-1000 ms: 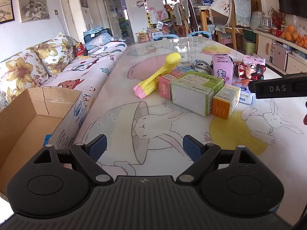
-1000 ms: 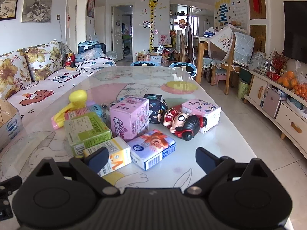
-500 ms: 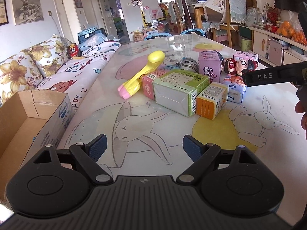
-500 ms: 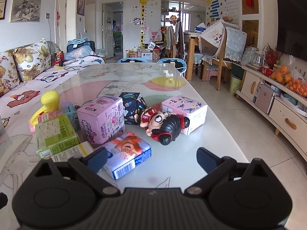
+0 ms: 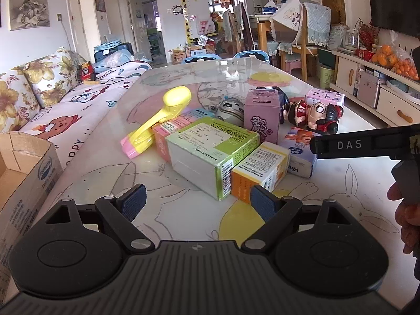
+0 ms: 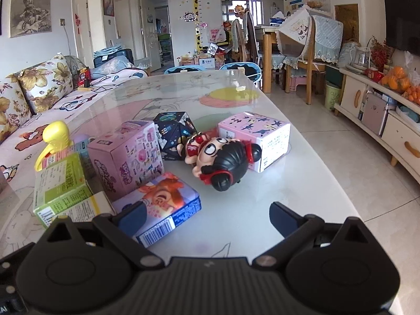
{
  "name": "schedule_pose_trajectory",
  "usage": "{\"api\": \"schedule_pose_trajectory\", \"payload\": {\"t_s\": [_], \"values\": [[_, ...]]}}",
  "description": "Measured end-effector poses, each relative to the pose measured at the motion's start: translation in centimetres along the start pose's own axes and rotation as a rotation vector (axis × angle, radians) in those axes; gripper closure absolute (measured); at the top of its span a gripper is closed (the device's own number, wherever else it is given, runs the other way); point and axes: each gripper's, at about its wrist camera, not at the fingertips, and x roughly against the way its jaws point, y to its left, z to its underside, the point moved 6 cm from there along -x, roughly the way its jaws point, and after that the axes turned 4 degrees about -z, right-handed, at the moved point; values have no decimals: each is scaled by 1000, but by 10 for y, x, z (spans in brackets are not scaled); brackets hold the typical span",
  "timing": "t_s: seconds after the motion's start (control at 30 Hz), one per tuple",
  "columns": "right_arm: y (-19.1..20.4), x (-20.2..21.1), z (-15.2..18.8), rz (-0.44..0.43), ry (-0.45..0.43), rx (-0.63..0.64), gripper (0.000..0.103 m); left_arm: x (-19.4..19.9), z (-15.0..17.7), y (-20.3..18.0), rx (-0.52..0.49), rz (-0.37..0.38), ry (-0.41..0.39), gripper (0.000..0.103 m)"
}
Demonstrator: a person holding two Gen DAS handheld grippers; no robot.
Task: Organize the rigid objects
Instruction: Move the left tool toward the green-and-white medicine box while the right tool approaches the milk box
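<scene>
A pile of rigid items lies on the glass-topped table. It holds a green box, an orange box, a yellow and pink toy, a purple box, a doll and a blue box. My left gripper is open, just short of the green box. My right gripper is open too. Its left finger hangs over the blue box, with the doll straight ahead. Beside the doll stand a pink box and a pink-white box.
An open cardboard box sits at the table's left edge by the sofa. A dark faceted toy lies behind the doll. A hand holds the right gripper's body at the right. A cabinet lines the right wall.
Both grippers have moved forward toward the pile, so the boxes and doll look larger. The left view has swung right, leaving less of the cardboard box in frame.
</scene>
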Motion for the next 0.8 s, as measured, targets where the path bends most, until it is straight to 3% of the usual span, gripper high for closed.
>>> {"api": "schedule_pose_trajectory", "payload": {"t_s": [0.27,0.37,0.6,0.8], "values": [[0,-4,-3,-98,16,-26,4,-4,2,-21,-29,99,-11,0],[6,-5,-4,-142,20,-22,4,-6,0,-21,-39,100,-18,0],[12,-7,-2,-128,20,100,4,-17,-27,11,164,84,61,0],[18,-10,0,-171,18,158,4,-32,-51,3,265,70,142,0]]}}
